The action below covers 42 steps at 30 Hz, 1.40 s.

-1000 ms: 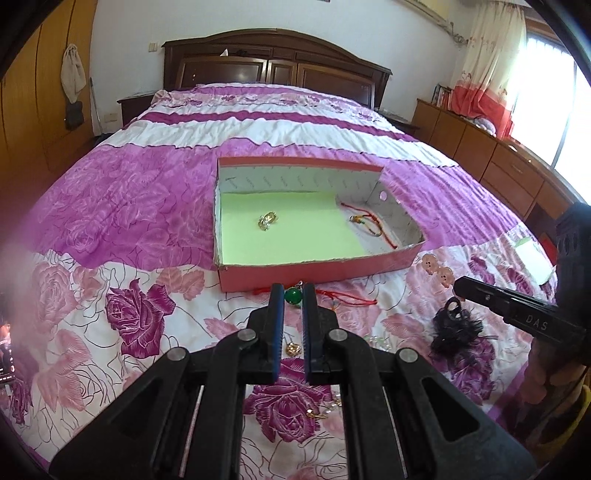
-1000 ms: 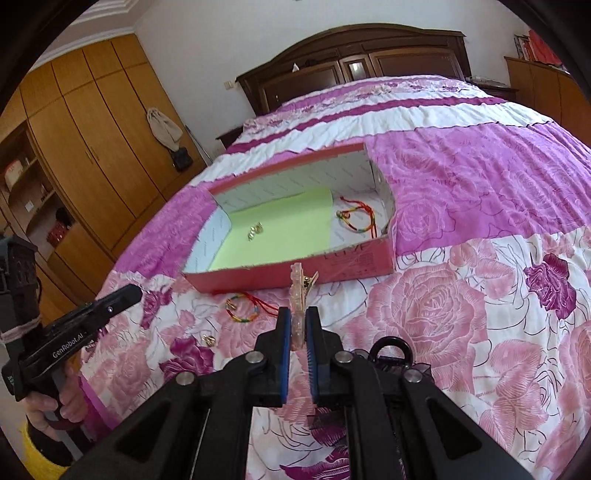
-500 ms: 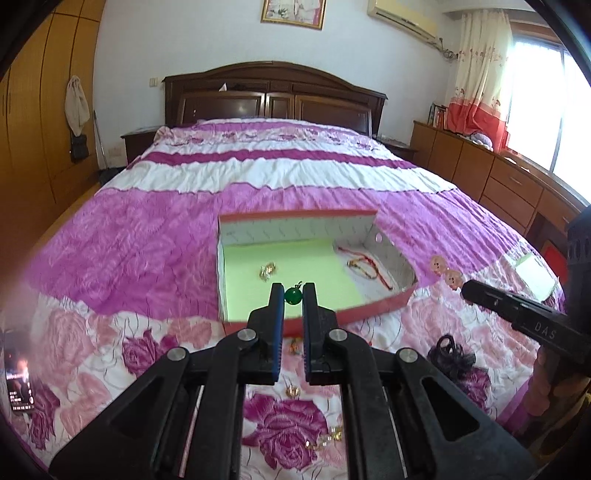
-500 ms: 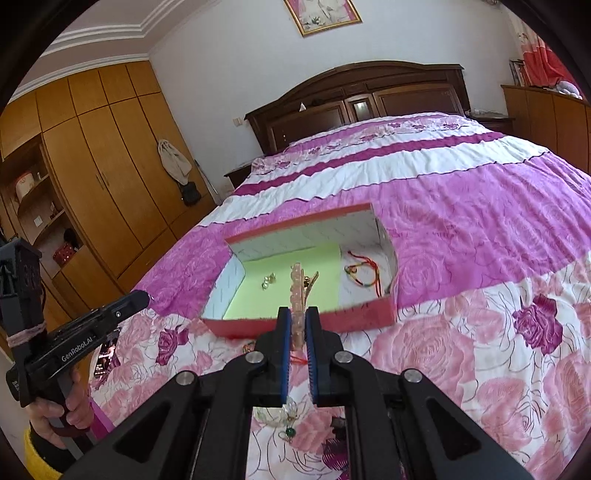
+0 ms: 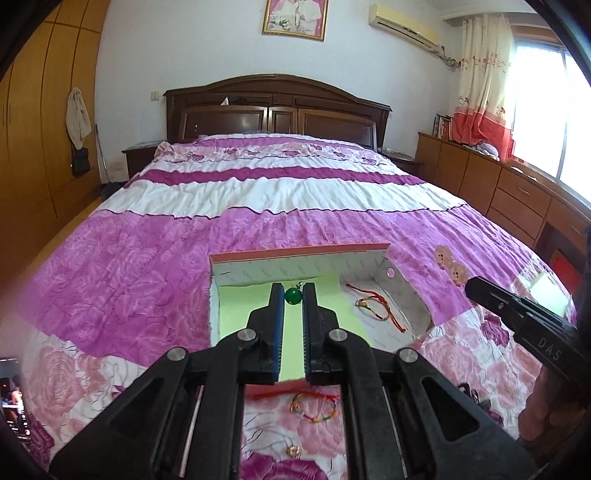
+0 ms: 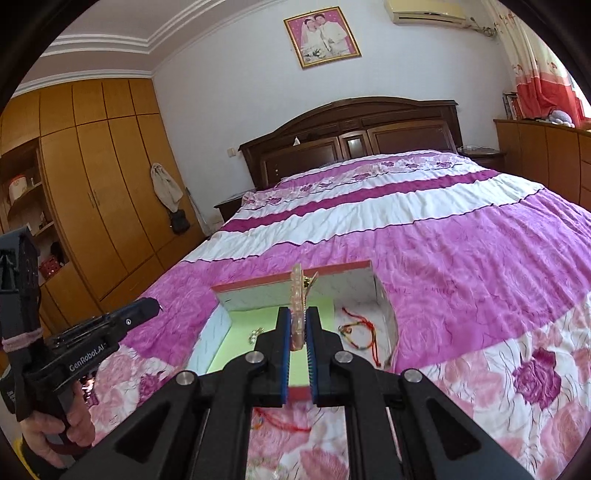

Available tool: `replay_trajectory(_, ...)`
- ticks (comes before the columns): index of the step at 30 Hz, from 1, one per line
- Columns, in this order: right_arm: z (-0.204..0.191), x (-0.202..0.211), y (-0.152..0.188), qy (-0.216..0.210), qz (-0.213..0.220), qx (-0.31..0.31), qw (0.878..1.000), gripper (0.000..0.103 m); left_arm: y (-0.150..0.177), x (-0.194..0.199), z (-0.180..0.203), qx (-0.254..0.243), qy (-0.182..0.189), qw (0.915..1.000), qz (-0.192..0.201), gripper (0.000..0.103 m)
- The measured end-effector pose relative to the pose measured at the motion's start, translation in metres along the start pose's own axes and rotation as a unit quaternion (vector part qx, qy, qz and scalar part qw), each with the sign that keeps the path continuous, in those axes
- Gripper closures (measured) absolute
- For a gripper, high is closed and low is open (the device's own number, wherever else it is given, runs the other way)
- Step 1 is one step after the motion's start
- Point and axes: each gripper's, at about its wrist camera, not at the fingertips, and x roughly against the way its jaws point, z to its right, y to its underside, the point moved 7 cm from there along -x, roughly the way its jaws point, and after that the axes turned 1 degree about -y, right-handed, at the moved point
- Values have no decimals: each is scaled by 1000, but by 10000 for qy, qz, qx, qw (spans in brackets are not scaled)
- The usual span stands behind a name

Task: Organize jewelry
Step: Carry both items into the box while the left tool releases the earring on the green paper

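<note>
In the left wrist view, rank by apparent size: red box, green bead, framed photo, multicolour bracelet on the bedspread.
1. red box
2. framed photo
3. multicolour bracelet
4. green bead, held close to the camera, so its rank is only apparent.

Green bead (image 5: 293, 295); pale-pink hair clip (image 6: 297, 310). Box (image 5: 295, 252): red rim, lime-green floor, white walls. Bedspread (image 5: 155, 258) around box: magenta-white stripes, pink roses.

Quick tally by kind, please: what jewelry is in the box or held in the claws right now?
Green bead pendant, in left claw: 1
Hair clip, in right claw: 1
Cord bracelet, in box: 1
Small gold piece, in box: 1
Total: 4
</note>
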Motion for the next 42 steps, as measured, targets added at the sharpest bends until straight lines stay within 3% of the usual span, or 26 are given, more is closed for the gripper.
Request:
replay_trajectory(6, 7, -27, -3, 175, -23, 105, 9998, 94, 6, -28, -2, -20, -141, 9998, -150, 102)
replay_trajectory(19, 34, -83, 24, 603, -581, 228, 9962, 94, 41, -86, -12, 125, -299, 9965, -765, 102)
replay_trajectory(29, 51, -112, 56, 798, -1207, 52, 9895, 94, 69, -111, -20, 215, -410, 9910, -1258, 102)
replay_trajectory(37, 52, -116, 62, 879, -1325, 110, 9872, 93, 79, -118, -17, 163, -413, 9884, -1452, 102)
replay_trajectory(40, 52, -116, 63, 884, -1327, 77, 9872, 91, 80, -118, -17, 200, -386, 9880, -1485, 100)
replay_trajectory(42, 51, -115, 62, 889, -1308, 87, 9874, 81, 80, -118, -17, 246, -361, 9873, -1526, 98)
